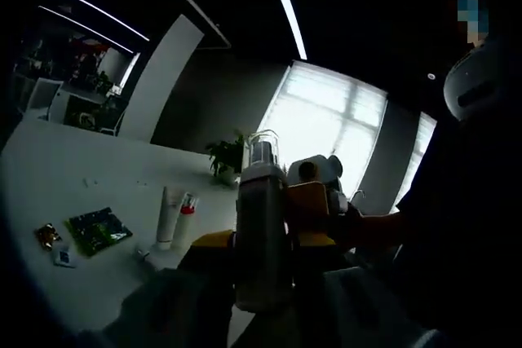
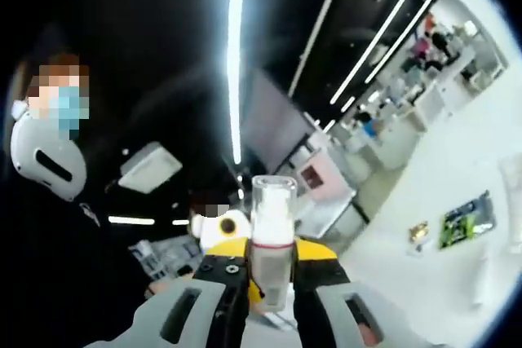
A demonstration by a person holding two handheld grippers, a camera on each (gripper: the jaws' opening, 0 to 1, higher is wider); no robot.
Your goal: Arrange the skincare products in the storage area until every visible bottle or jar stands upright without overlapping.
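Both tongs clamped on one pump bottle (image 1: 262, 230), held upright in mid-air.

On the white table (image 1: 49, 177) behind, two tubes (image 1: 174, 216) stand together.

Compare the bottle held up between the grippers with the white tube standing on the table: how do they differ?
The grey bottle with a clear cap is lifted off the table, gripped by fingers; the white tube stands free on the white table. The bottle looks grey with a transparent top; the tube is plain white. Both are upright.
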